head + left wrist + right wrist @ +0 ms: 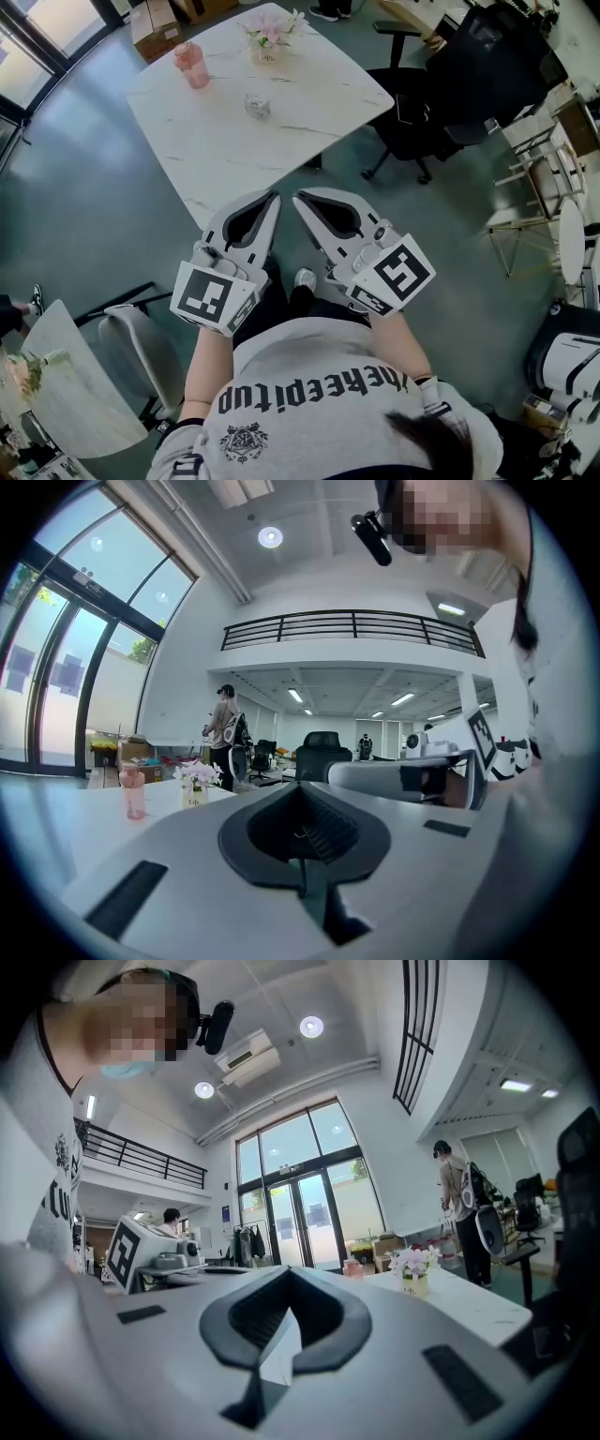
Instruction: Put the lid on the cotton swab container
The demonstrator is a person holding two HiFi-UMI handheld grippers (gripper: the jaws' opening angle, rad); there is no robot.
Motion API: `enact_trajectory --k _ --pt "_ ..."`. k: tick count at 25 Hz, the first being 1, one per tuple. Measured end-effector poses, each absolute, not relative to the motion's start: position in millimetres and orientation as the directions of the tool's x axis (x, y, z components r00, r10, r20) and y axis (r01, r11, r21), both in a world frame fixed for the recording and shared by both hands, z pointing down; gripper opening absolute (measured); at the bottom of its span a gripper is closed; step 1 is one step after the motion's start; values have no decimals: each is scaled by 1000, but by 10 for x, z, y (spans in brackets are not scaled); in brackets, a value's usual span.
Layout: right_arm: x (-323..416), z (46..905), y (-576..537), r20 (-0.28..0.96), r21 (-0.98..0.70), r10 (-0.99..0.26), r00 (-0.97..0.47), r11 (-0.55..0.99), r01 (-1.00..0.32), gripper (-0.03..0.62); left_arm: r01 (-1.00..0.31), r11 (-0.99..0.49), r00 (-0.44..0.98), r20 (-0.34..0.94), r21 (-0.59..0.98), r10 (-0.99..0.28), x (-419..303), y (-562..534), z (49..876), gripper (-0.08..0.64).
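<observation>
- Both tongs are held level and side by side in front of the person, above the floor, with their tips just short of the near corner of the white marble bench (pixel 225 155).
- The left tongs (pixel 273 196) are pressed together with nothing between them. The right tongs (pixel 299 200) also look closed and empty.
- The step in hand appears to be the approach, as nothing is gripped yet.
- The cotton swab container (pixel 257 105) seems to be the small pale thing near the middle of the bench, well apart from both tongs. It is too small here to tell the lid from the body, or whether the lid lies beside it.
- To do this well, get close enough to find the lid, and spread the tongs before arriving, not over the container.
- One pair should probably steady the body while the other takes the lid by its rim, keeps it flat and lowers it squarely.
- A pink bottle (pixel 191 64) and a flower vase (pixel 267 37) stand toward the far edge, beyond the container, so a reach should stop short of them.
</observation>
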State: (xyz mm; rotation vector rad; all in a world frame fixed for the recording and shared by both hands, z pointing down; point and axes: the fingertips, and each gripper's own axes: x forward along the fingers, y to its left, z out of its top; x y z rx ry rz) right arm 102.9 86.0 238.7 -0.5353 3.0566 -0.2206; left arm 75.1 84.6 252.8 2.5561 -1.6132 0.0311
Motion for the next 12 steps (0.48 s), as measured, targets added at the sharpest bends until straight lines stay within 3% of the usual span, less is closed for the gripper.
enact_trajectory --k 12 --pt "782 2440 358 23 -151 -411 -911 900 -409 11 -883 -462 469 91 86 -879 384 284 2587 15"
